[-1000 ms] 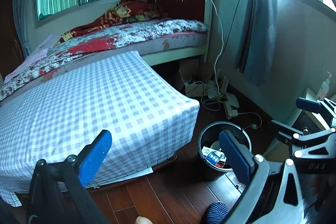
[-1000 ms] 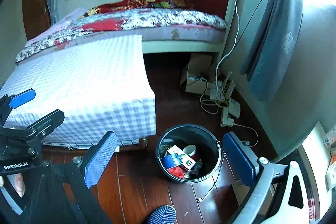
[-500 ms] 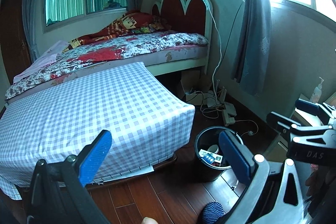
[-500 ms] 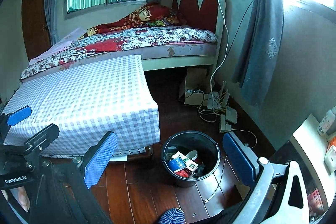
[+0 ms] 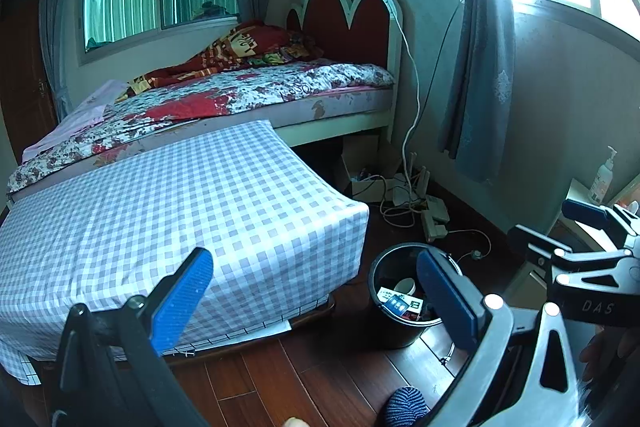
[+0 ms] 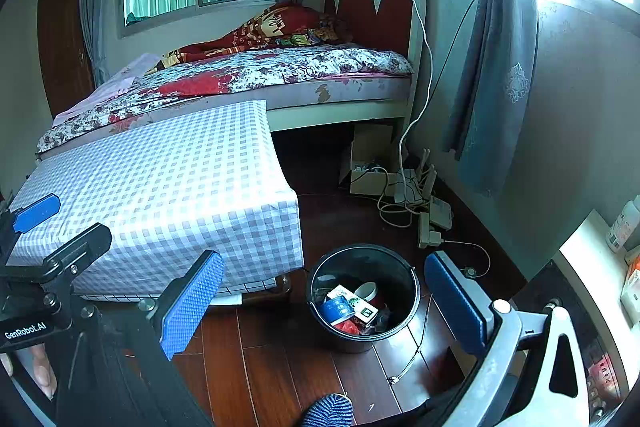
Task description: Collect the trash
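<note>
A black trash bucket stands on the wooden floor beside the checked mattress. It holds trash: a blue packet, white cartons, a cup and red scraps. The bucket also shows in the left wrist view. My left gripper is open and empty, raised well above the floor. My right gripper is open and empty, high above the bucket. Each gripper shows at the edge of the other's view.
A checked mattress lies left of the bucket, in front of a floral bed. Cables and power strips lie by the wall. A white cabinet with bottles stands at right. A striped foot is at the bottom.
Both grippers have risen and pulled back from the bucket, so it looks smaller and more of the room shows. Both stay open and empty.
</note>
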